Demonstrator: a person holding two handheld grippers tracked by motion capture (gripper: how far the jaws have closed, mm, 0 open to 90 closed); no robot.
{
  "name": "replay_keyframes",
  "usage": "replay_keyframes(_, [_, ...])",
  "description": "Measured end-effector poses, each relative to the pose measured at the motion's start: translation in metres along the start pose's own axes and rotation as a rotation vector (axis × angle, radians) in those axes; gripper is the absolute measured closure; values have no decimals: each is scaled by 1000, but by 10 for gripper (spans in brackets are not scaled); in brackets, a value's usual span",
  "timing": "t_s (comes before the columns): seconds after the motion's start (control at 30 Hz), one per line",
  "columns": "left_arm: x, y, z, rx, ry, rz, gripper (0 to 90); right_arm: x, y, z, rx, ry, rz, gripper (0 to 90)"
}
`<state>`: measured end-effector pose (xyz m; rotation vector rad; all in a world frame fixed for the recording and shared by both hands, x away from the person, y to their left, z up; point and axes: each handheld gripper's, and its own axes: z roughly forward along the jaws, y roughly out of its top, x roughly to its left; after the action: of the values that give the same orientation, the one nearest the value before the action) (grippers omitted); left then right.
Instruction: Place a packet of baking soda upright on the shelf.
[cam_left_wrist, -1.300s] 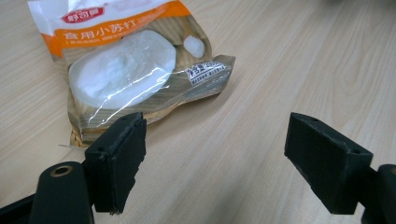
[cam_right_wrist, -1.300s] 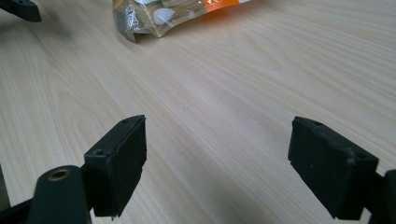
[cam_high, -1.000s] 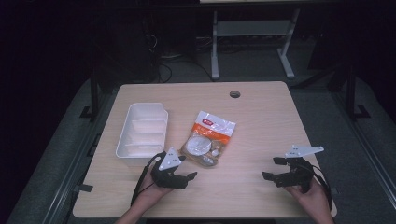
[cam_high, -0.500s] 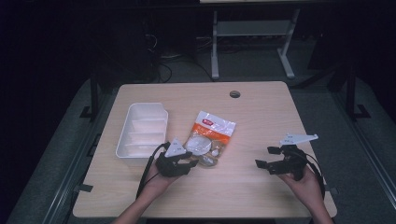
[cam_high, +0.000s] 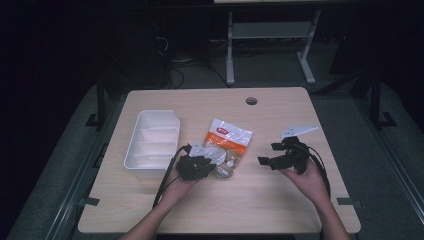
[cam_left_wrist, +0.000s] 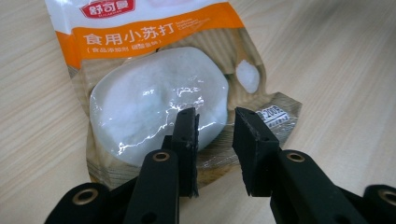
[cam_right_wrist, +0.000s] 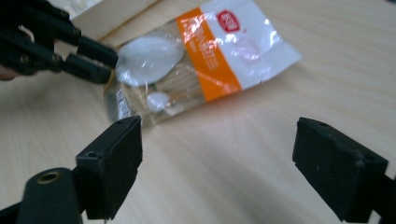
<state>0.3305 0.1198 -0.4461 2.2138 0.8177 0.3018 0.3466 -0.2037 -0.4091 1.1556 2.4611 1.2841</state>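
On the wooden table (cam_high: 280, 200), going left to right, a white divided tray (cam_high: 151, 139) lies at about nine o'clock from the centre, and just to its right lies the baking soda pouch (cam_high: 225, 148), flat, printed top toward twelve o'clock and clear bottom toward six.

The left gripper (cam_high: 196, 165) sits at the pouch's lower left corner. Its jaws have just been closing and now stand narrow, straddling the bottom seam beside the white lump of powder (cam_left_wrist: 156, 100); whether the pads already pinch the film I can't quite tell, though a gap shows between them.

The pouch looks light, soft and slippery: glossy film, loose powder that will probably shift and sag toward whichever end hangs lowest. The flat sealed edge at six o'clock, or the empty printed band at twelve, seems the safest hold; squeezing the lump itself risks it sliding out.

At three o'clock the right gripper (cam_high: 272, 161) hovers well apart from the pouch, jaws wide and empty.
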Motion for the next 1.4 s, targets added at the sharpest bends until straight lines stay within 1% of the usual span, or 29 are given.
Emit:
replay_keyframes(0.07, [1,0,0,-3,-1,-2,715,0,4,3,-6,6,-4,150])
replay_keyframes(0.1, [1,0,0,-7,0,-6,728,-1,11,8,4,9,-6,151])
replay_keyframes(0.17, [3,1,1,-19,10,-8,728,-3,18,14,10,20,1,152])
replay_keyframes(0.23, [3,1,1,-23,12,-8,728,-5,27,21,31,23,14,155])
replay_keyframes(0.27, [2,1,1,-29,16,-12,728,-5,27,21,31,23,14,155])
replay_keyframes(0.3, [2,2,2,-29,18,-12,728,-6,31,24,43,17,25,157])
replay_keyframes(0.33, [2,2,2,-29,23,-9,737,-8,40,32,70,14,31,157])
replay_keyframes(0.37, [2,2,2,-29,21,-10,740,-8,43,36,86,16,38,157])
replay_keyframes(0.4, [2,2,2,-29,21,-10,744,-8,43,36,86,16,38,157])
replay_keyframes(0.47, [3,2,3,-24,20,-8,751,-10,51,43,111,13,41,157])
replay_keyframes(0.5, [2,2,3,-25,22,-10,756,-13,57,50,119,4,50,159])
replay_keyframes(0.53, [2,1,4,-22,28,-4,756,-13,57,50,119,4,50,159])
replay_keyframes(0.6, [1,1,4,-18,36,1,763,-16,61,58,136,-1,58,161])
replay_keyframes(0.63, [2,1,4,-19,35,0,768,-18,62,61,135,0,68,178])
replay_keyframes(0.67, [2,1,5,-19,33,1,775,-23,62,69,154,2,90,195])
replay_keyframes(0.7, [3,1,5,-23,26,-1,777,-24,62,72,166,-2,99,190])
replay_keyframes(0.8, [4,0,6,-22,25,-2,787,-28,61,79,184,-11,108,196])
replay_keyframes(0.83, [5,0,6,-23,24,-3,799,-31,59,83,184,-10,131,199])
replay_keyframes(0.87, [5,0,6,-23,23,-8,799,-31,59,83,184,-10,131,199])
replay_keyframes(0.93, [5,0,6,-24,27,-11,810,-35,57,88,180,-2,161,211])
replay_keyframes(0.97, [5,0,6,-25,29,-9,817,-38,53,91,170,7,191,215])
replay_keyframes(1.0, [4,-1,7,-25,34,-6,817,-38,53,91,170,7,191,215])
replay_keyframes(1.03, [4,-1,7,-25,38,-5,820,-39,52,94,168,7,201,218])
replay_keyframes(1.13, [3,-1,7,-25,43,-2,823,-41,49,98,187,-13,202,224])
replay_keyframes(1.2, [3,-1,7,-26,42,-3,823,-43,48,98,183,-27,214,227])
replay_keyframes(1.23, [3,-1,7,-26,42,-5,823,-47,46,98,167,-13,243,237])
replay_keyframes(1.3, [3,-1,7,-27,42,-5,823,-49,45,98,172,-7,251,237])
replay_keyframes(1.33, [3,-1,7,-30,42,-5,823,-51,42,101,185,-13,267,243])
replay_keyframes(1.4, [3,-2,7,-31,43,-3,823,-51,41,102,190,-16,270,254])
